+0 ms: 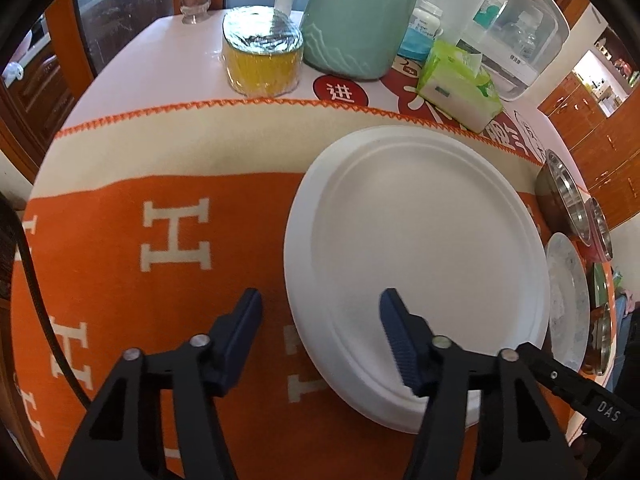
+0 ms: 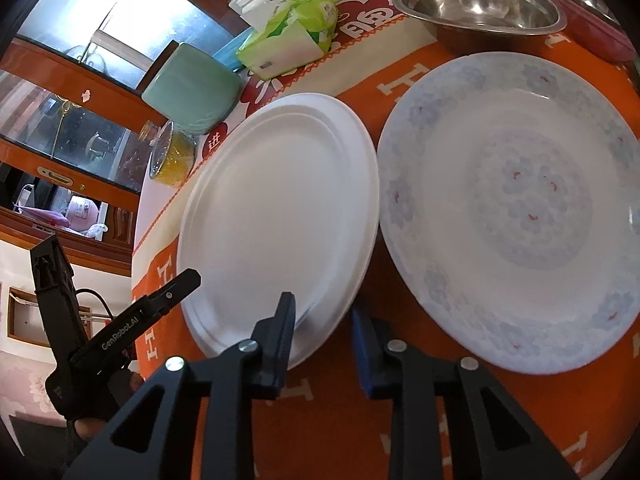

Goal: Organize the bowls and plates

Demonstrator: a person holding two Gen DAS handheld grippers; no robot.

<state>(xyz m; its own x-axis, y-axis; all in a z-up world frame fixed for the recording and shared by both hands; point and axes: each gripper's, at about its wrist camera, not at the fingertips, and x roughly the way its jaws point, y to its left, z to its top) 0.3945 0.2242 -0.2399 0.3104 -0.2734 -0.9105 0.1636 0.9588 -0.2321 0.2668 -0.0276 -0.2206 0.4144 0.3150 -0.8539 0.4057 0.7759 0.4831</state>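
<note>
- left gripper [image 1: 320,312] straddles the near-left rim of the white plate [image 1: 420,248]: 1 finger [image 1: 248,316] is over the orange cloth [image 1: 140,320], the other over the plate's inside. jaws about half open; no pad clearly presses the rim.
- right gripper [image 2: 324,320] sits at the white plate's [image 2: 280,208] near-right edge, jaws narrow. its left finger [image 2: 282,332] lies over the rim; the right one [image 2: 366,344] is outside, over the cloth [image 2: 400,400]. whether the pads pinch the rim is hard to tell, since the finger hides the contact.
- the white plate looks like a stack, with a 2nd rim line showing below the top one; the count is unclear.
- just right of it lies a flowered plate [image 2: 516,208], almost touching.
- behind that, a steel bowl [image 2: 480,8], and a red bowl [image 2: 592,16] cut off by the lens edge.
- far back: tissue pack [image 1: 460,88], green jar [image 1: 356,24], yellow tin [image 1: 262,54], and a small glass [image 1: 195,2].
</note>
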